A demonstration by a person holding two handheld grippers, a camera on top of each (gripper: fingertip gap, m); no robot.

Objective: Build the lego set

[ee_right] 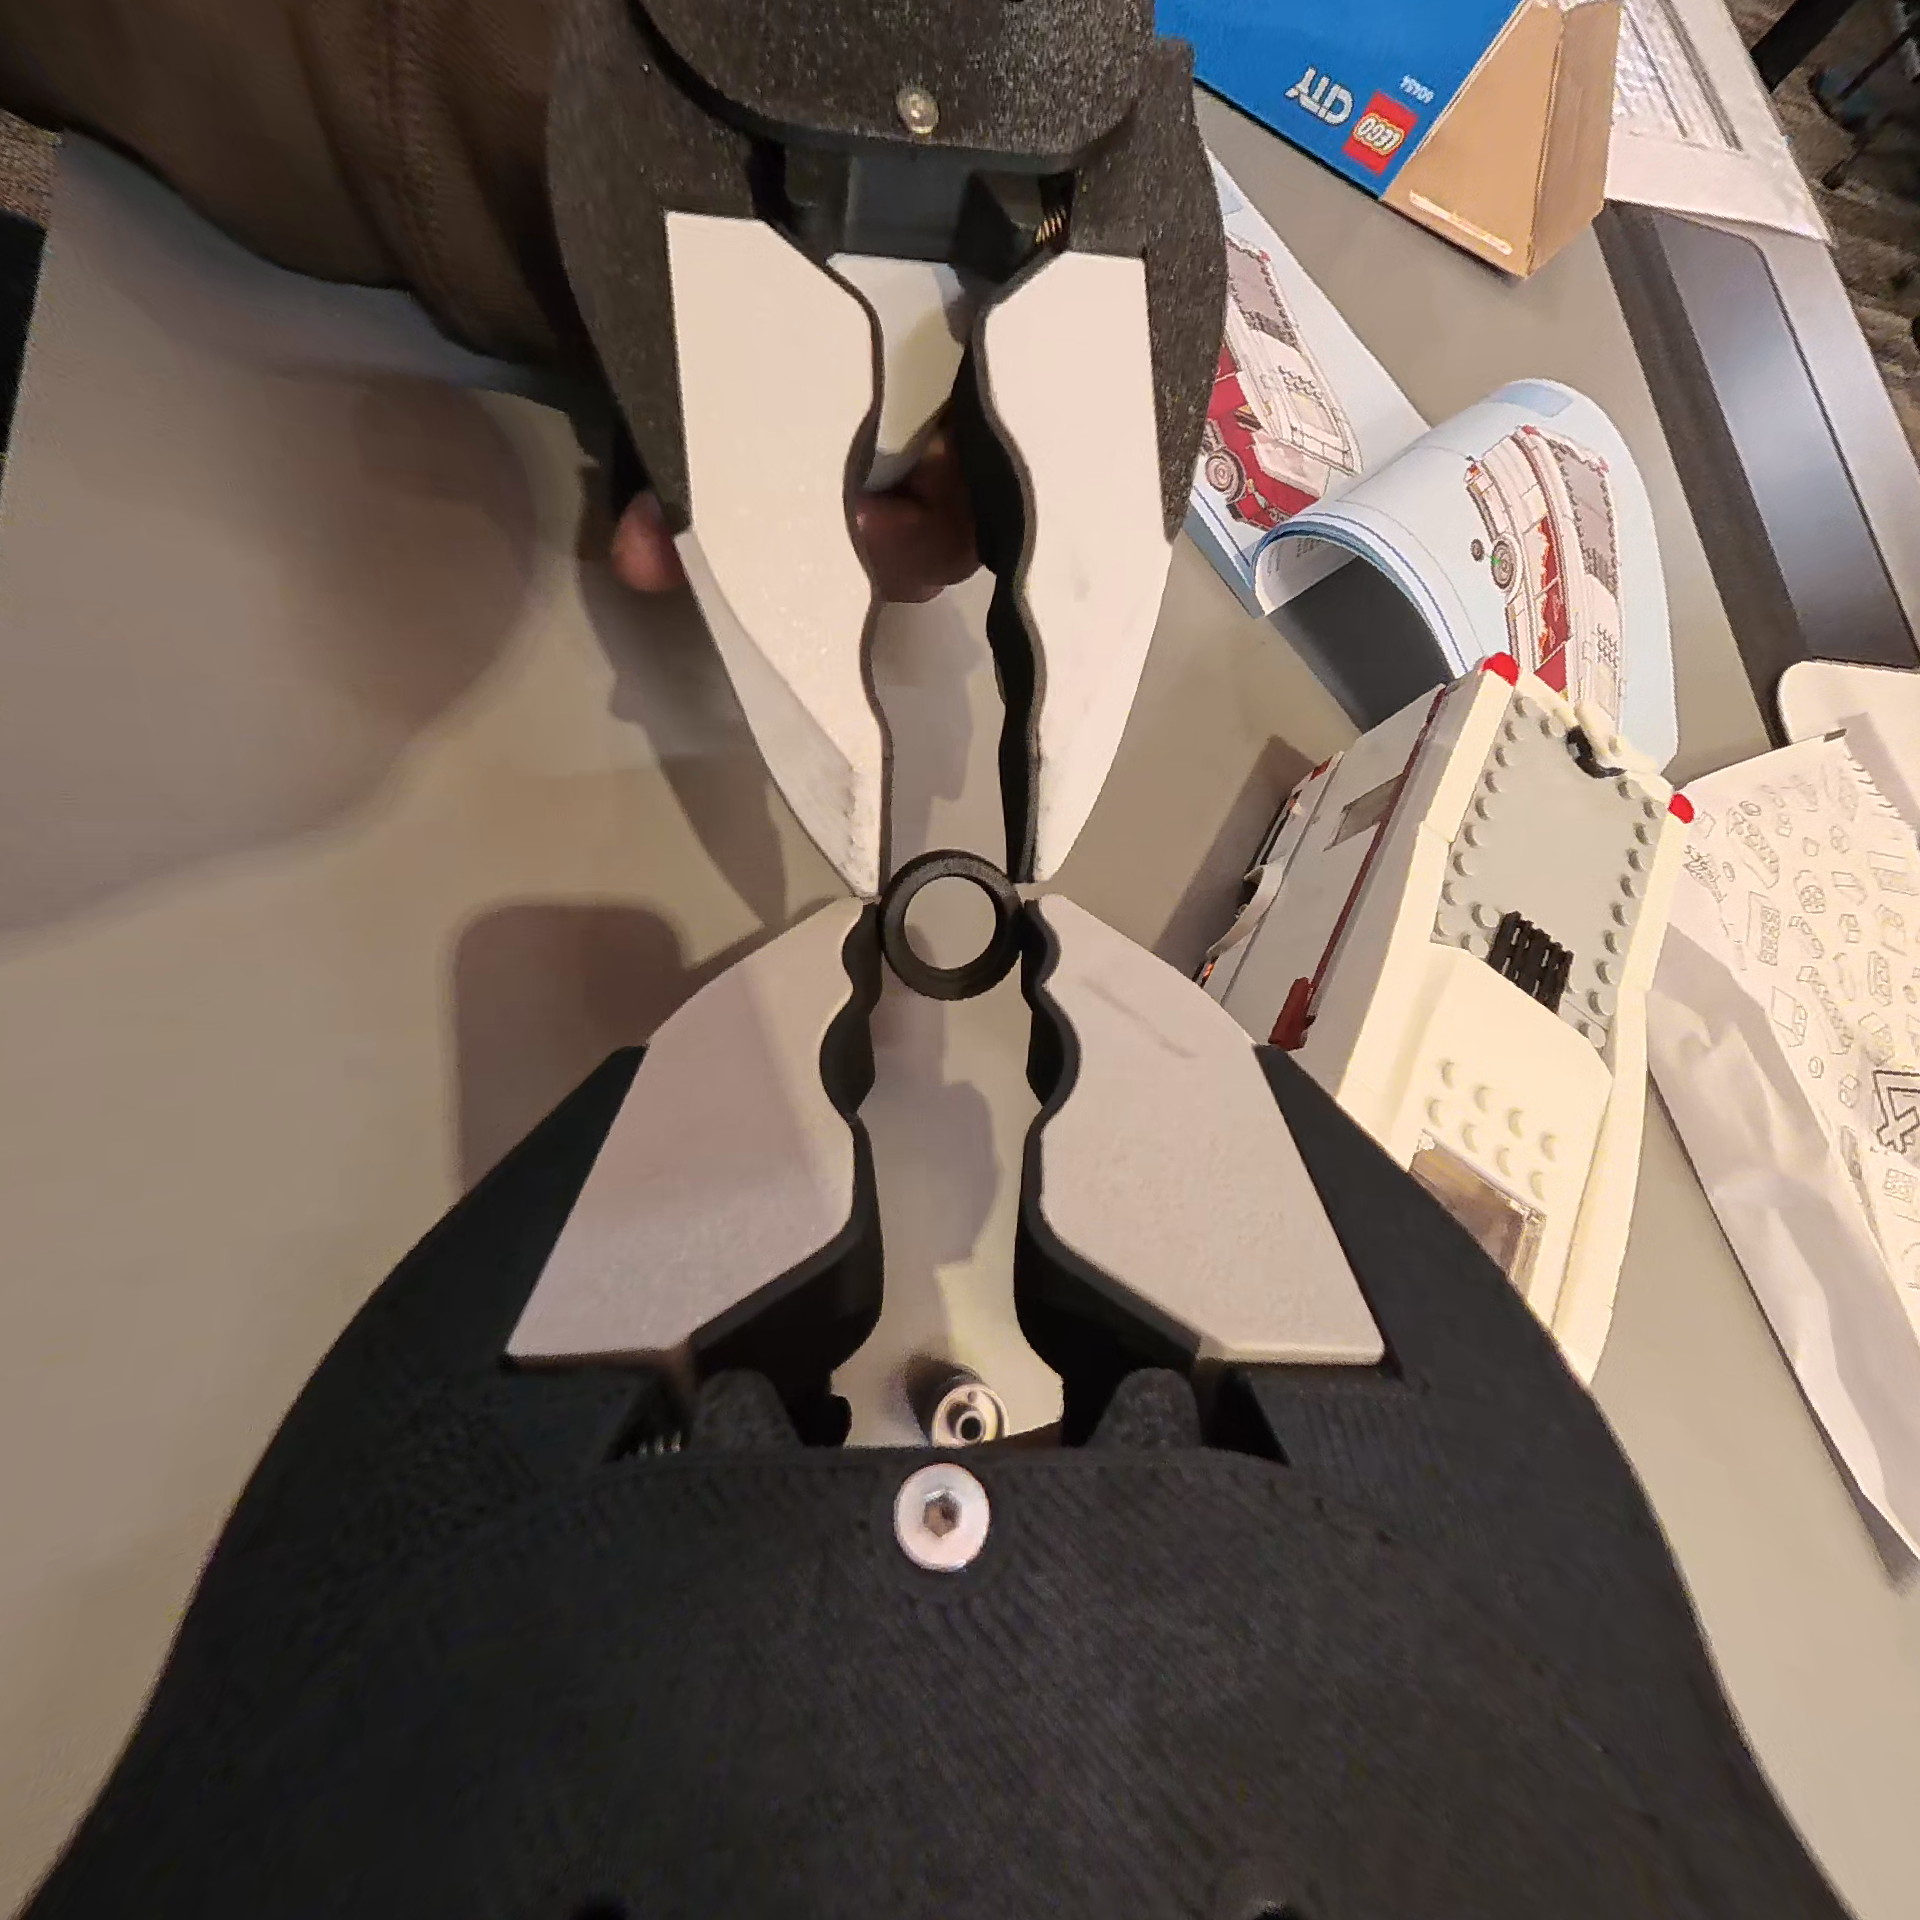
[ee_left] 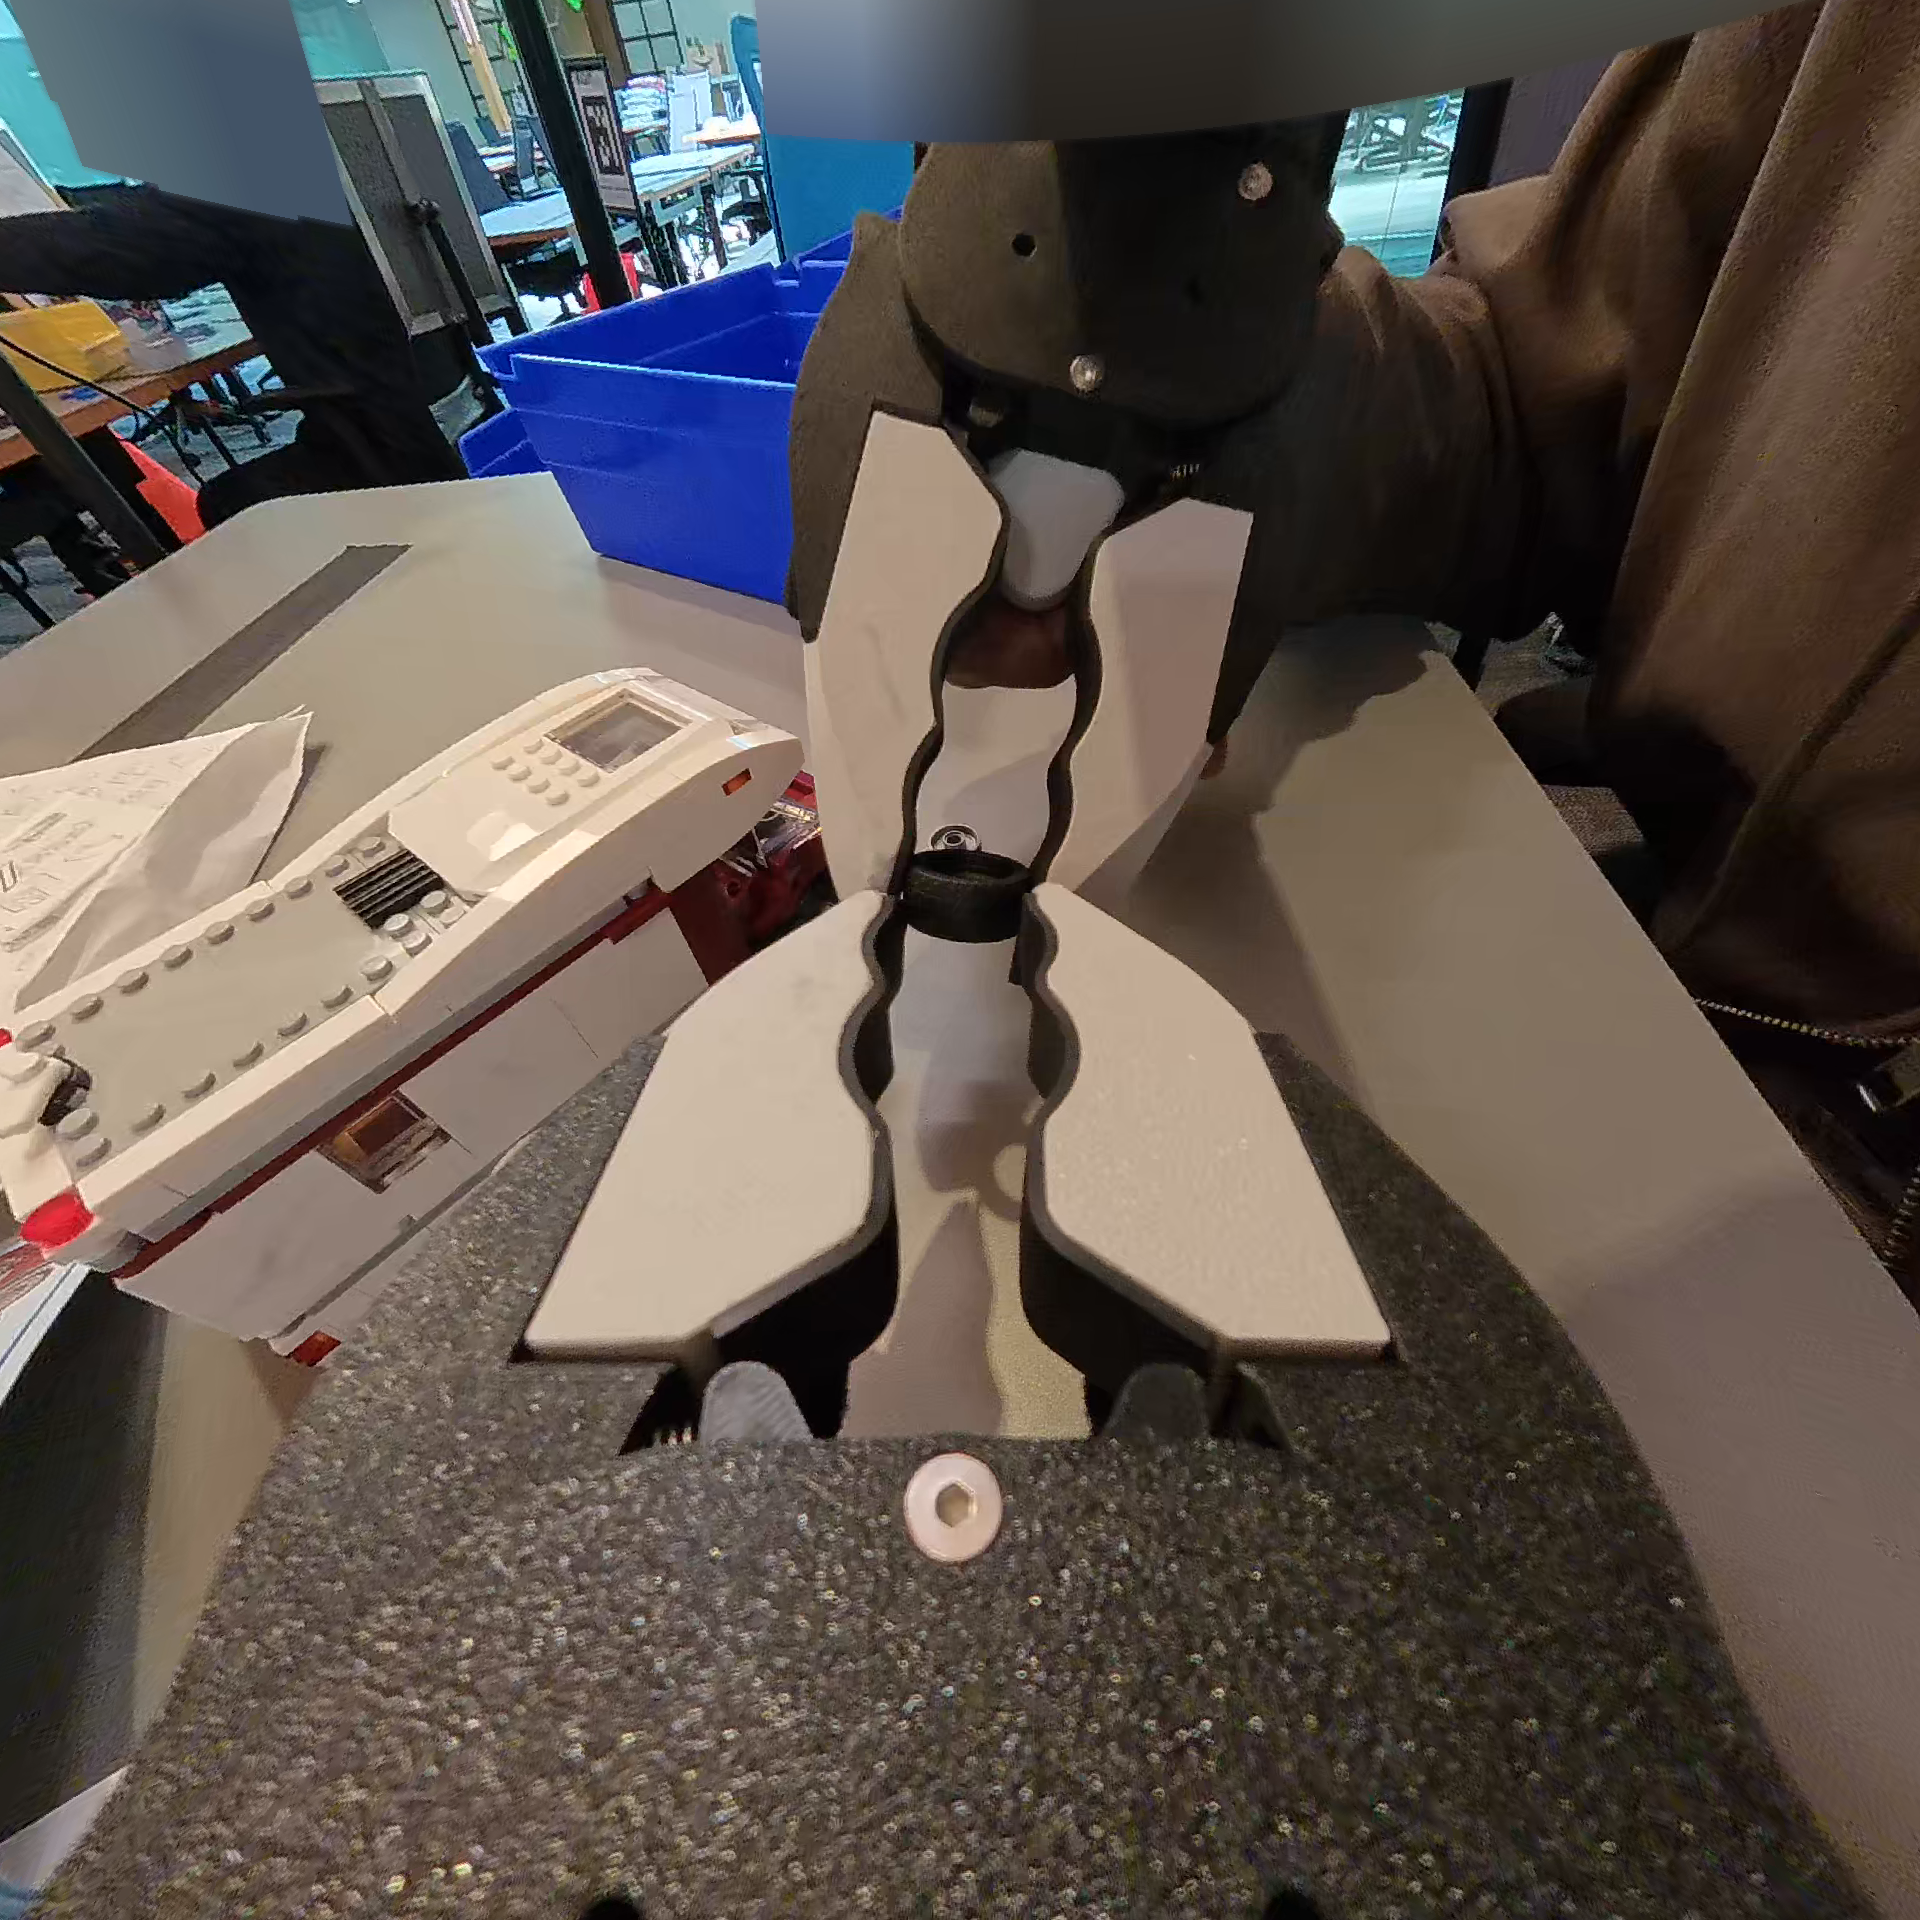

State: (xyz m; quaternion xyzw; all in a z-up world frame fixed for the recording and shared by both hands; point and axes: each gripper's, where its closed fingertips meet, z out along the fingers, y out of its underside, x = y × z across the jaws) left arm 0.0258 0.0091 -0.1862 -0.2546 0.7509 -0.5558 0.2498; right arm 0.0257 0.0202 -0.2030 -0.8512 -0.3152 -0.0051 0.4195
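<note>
The small black ribbed rubber tyre ring (ee_right: 945, 940) hangs above the middle of the grey tabletop (ee_right: 312, 779), pinched tip to tip by both tools, its open bore facing up. The left gripper (ee_left: 954, 906) and right gripper (ee_right: 945, 935) each press white, wavy-edged pads (ee_right: 1091, 997) on its tread. A white and dark-red brick-built vehicle (ee_left: 416, 935) sits just beside them.

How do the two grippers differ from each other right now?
The left gripper has a speckled grey body, while the right gripper has a plain black one. They reach the small black tyre from opposite sides and meet tip to tip. Both have pale fingers with wavy black pads, and both press on the tyre.
</note>
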